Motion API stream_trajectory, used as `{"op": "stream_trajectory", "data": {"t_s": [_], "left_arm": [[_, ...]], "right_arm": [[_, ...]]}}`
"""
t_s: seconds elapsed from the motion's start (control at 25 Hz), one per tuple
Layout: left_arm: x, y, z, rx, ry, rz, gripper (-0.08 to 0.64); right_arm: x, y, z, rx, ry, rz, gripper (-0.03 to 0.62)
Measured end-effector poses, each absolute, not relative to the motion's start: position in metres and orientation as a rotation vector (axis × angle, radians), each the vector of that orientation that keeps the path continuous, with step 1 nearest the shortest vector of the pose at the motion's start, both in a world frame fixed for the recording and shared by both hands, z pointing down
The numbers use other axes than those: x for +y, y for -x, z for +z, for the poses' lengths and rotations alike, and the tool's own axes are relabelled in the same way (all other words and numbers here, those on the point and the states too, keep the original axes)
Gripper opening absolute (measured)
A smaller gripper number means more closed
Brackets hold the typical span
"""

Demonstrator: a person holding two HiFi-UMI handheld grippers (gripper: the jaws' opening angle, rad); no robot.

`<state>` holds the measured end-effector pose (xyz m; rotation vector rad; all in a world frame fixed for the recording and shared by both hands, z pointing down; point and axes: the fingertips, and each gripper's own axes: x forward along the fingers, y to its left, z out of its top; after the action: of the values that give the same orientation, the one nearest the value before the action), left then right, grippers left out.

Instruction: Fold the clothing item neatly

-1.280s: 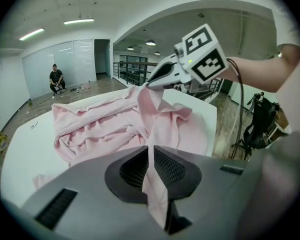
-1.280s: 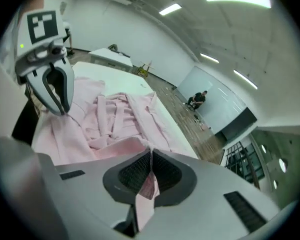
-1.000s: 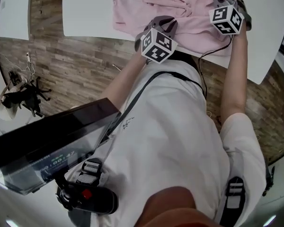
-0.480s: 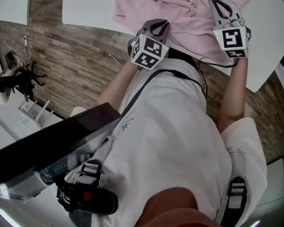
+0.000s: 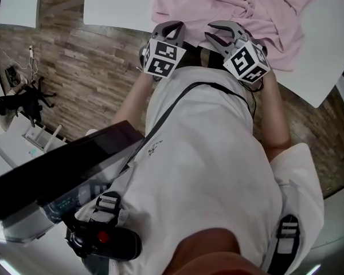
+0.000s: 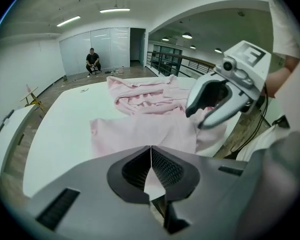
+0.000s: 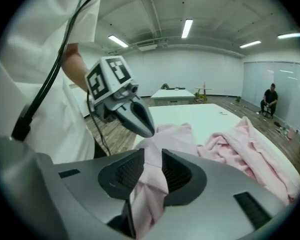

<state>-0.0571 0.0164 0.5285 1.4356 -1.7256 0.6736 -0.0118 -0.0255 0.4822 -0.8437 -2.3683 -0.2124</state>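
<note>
On the left gripper (image 6: 150, 150) the fingers are closed tip to tip. I cannot tell whether a thin edge of cloth is caught there. On the right gripper (image 7: 152, 156) the fingers have just been opening, yet a bunched fold of the pink garment (image 5: 258, 10) sits between them, touching both pads, so they grip it. The 2 grippers are close together at the near edge of the white bench (image 5: 114, 4), just in front of the person's body. The rest of the garment lies on the bench beyond them, the nearer part spread flat and the far part heaped in folds.
</note>
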Motion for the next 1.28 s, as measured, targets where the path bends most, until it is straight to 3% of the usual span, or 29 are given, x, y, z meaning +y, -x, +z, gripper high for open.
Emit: {"op": "stream_trajectory", "data": {"t_s": [0.08, 0.16, 0.56, 0.64, 0.88, 0.96, 1.04, 1.2, 1.28], "left_arm": [[0.021, 0.062, 0.532, -1.72, -1.422, 0.664, 0.003], [0.024, 0.066, 0.536, -1.716, -1.42, 0.67, 0.005], [0.007, 0.075, 0.56, -1.713, -1.437, 0.671, 0.005], [0.003, 0.074, 0.56, -1.711, -1.444, 0.664, 0.005], [0.006, 0.081, 0.562, -1.725, -1.437, 0.678, 0.005], [0.005, 0.083, 0.566, -1.727, -1.436, 0.675, 0.005], [0.004, 0.081, 0.572, -1.723, -1.44, 0.67, 0.005], [0.004, 0.079, 0.573, -1.714, -1.443, 0.677, 0.005], [0.005, 0.079, 0.573, -1.711, -1.442, 0.674, 0.005]], "right_arm": [[-0.006, 0.0, 0.492, -2.302, 0.925, -0.294, 0.141], [0.009, -0.011, 0.505, -2.242, 0.979, -0.367, 0.161], [0.02, -0.02, 0.573, -2.099, 0.871, -0.538, 0.148], [0.012, -0.023, 0.574, -2.108, 0.835, -0.53, 0.003], [0.01, -0.025, 0.539, -2.208, 0.853, -0.353, 0.005], [0.025, -0.031, 0.548, -2.167, 0.901, -0.393, 0.106], [0.031, -0.037, 0.567, -2.105, 0.899, -0.465, 0.138], [0.029, -0.039, 0.584, -2.051, 0.88, -0.515, 0.137], [0.03, -0.039, 0.58, -2.071, 0.884, -0.437, 0.091]]}}
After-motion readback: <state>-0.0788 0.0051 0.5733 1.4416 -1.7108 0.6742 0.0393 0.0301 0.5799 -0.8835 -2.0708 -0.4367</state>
